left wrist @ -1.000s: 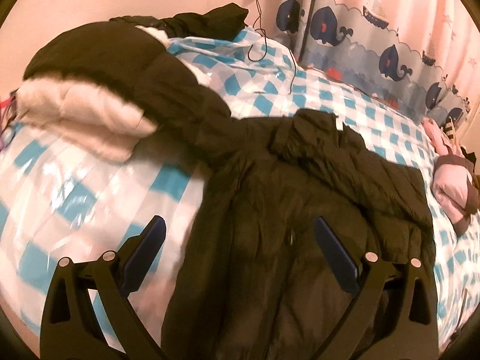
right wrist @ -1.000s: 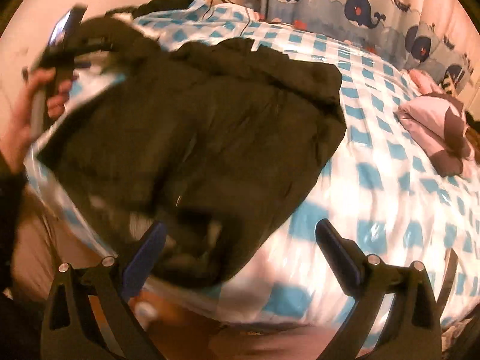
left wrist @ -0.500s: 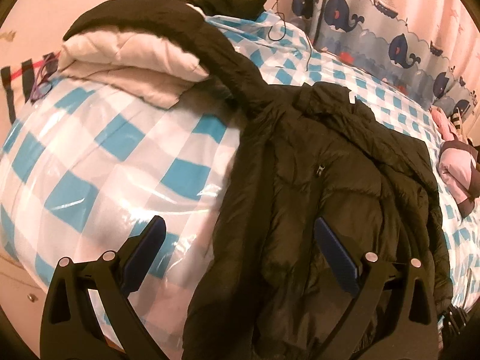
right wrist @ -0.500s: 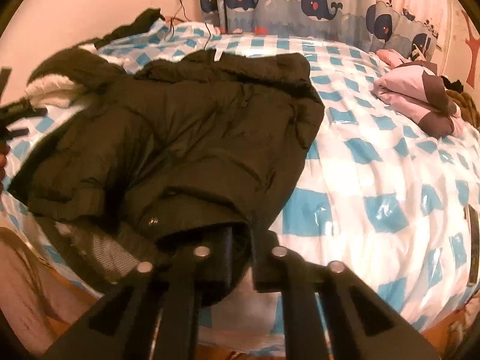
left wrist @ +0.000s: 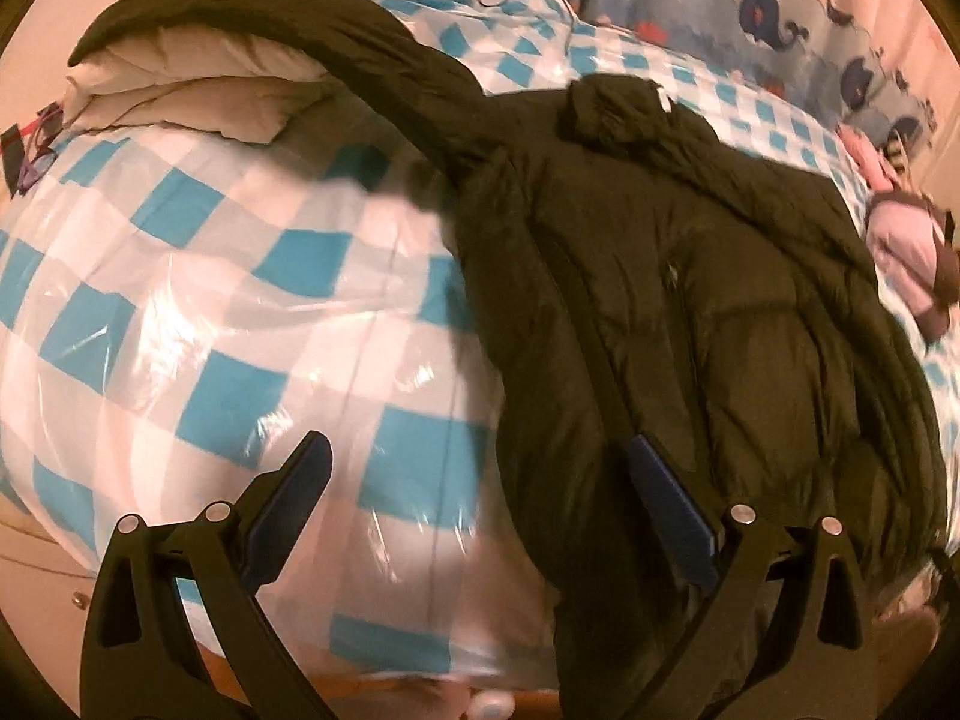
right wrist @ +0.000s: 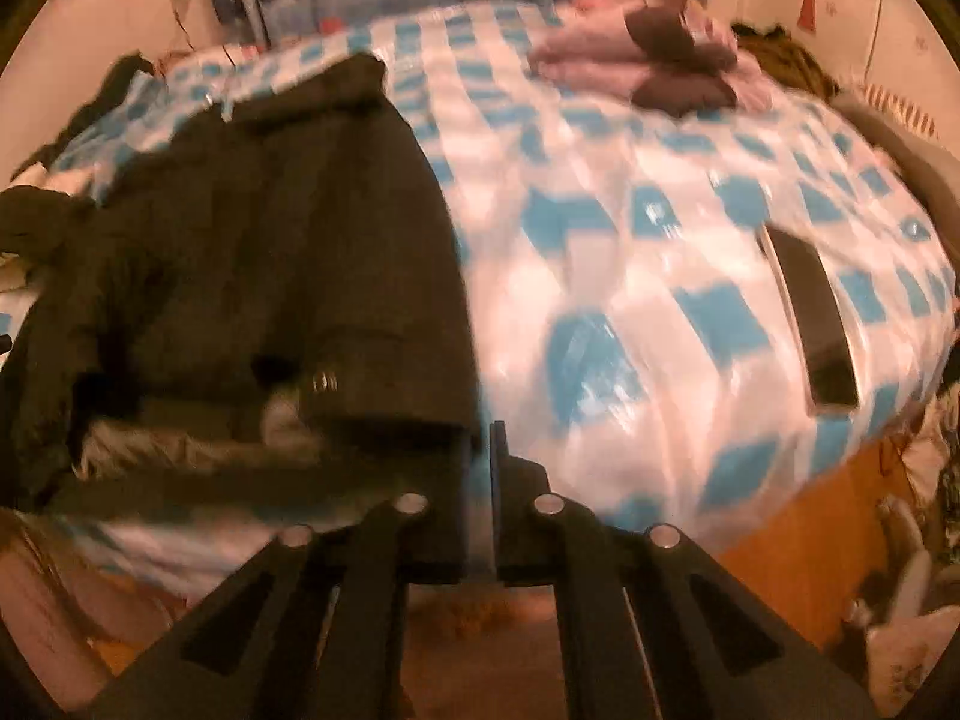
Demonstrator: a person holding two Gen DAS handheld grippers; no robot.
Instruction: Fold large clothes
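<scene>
Left wrist view: left gripper [left wrist: 474,468] jaws wide apart, nothing between, over dark jacket [left wrist: 690,312] on checkered bed [left wrist: 198,324]. Right wrist view alone shows right gripper [right wrist: 478,450] closed at the jacket's hem corner; grip uncertain through blur. Phone [right wrist: 813,324] lies apart.
</scene>
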